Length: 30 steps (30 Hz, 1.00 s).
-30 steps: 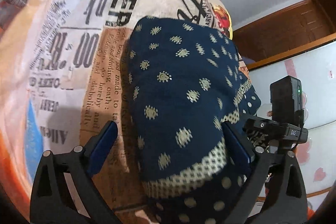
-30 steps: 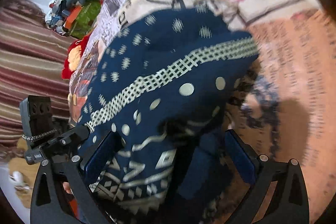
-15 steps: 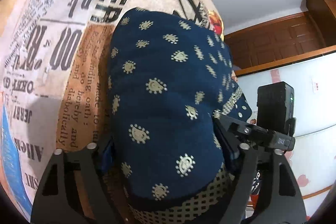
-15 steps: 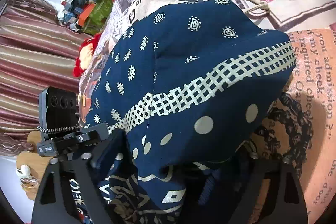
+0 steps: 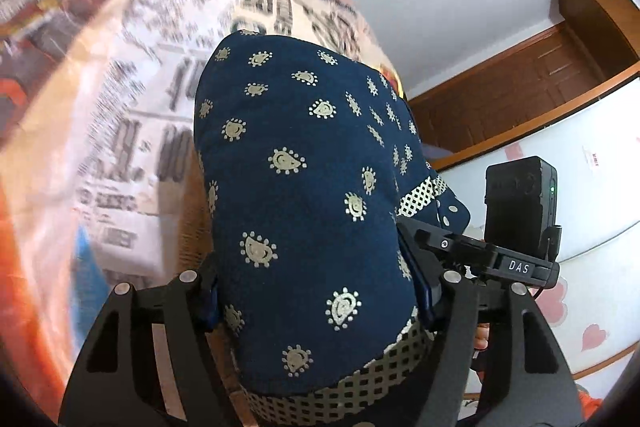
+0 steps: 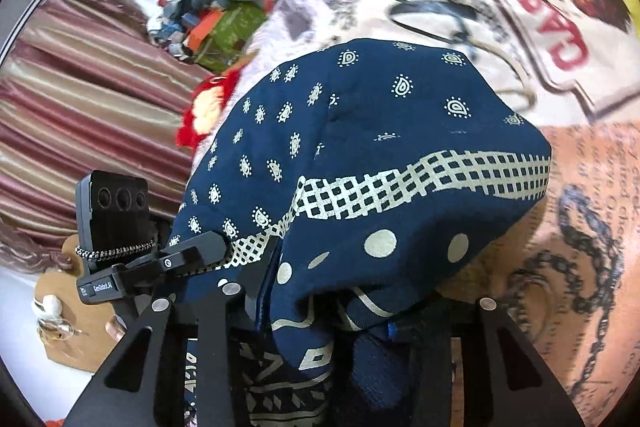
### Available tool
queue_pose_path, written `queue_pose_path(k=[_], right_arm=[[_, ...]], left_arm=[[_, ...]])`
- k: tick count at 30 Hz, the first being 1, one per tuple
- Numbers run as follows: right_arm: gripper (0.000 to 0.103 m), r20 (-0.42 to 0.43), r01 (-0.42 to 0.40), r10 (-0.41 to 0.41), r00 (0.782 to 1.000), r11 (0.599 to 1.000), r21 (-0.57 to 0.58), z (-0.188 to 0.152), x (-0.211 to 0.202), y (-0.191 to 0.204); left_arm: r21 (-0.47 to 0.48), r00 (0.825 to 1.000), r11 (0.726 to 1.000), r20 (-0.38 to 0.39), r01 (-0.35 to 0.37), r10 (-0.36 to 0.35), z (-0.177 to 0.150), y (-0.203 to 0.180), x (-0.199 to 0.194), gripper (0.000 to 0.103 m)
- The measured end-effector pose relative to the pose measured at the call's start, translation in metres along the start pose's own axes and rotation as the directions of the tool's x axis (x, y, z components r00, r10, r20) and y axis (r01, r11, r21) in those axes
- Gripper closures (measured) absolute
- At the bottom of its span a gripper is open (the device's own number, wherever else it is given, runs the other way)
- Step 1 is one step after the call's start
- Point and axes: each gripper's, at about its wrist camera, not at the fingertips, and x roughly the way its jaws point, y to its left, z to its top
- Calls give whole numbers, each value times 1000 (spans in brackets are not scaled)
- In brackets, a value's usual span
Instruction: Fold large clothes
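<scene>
Folded navy garment [image 5: 304,211] bulging between both grippers, above the printed bedspread [image 5: 132,131]. The left gripper [image 5: 316,291] had just been closing and clamped the bundle's one end; the right gripper [image 6: 324,311] had likewise been closing and pinched layers near the checked band [image 6: 420,183]. The long axis ran forward, away from both hands; neither hand appeared nearer.

Both views are evenly and softly lit, with no hard glare, and the navy garment [image 5: 304,211] stays sharp in each. In the left wrist view the printed bedspread [image 5: 132,115] smears with motion blur toward the left edge – the right wrist view blurs only lightly at its top right. Fisheye bending curves everything near the dark corners, and soft shadow pools beneath the cloth.
</scene>
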Motion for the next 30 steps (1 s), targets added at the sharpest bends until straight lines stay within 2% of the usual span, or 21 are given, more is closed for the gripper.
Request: queue_pose_path(k=[6,10,15,20,24,27,30], right_arm=[[65,40,-9,13,999,996,-93,7,6,54],[65,48,-16,23,999,990,-137,13,24,90],[65,20,-11,15,1000,986,-167,14,56,119],[65,-48,4,-11,999,989,-148,10,104,121],[65,-140,40,-54,989,994,-103,8,154,107],[63,-203,61,-74,976,996,-72,2,183,95],[53,-220,70,-92,971,992,-102,1,190,95]], left_arm=[[24,996,999,82,-25,23,6,6,-57,34],[14,991,999,125,-42,40,7,26,-86,34],[-38,989,998,132,-54,58,4,62,-96,34],[-123,994,990,78,-64,74,-4,115,-85,34],[-171,994,979,6,-107,110,-20,154,-68,34],[-141,993,983,12,-119,121,-31,162,-68,33],[-124,988,981,28,-147,152,-38,164,-77,32]])
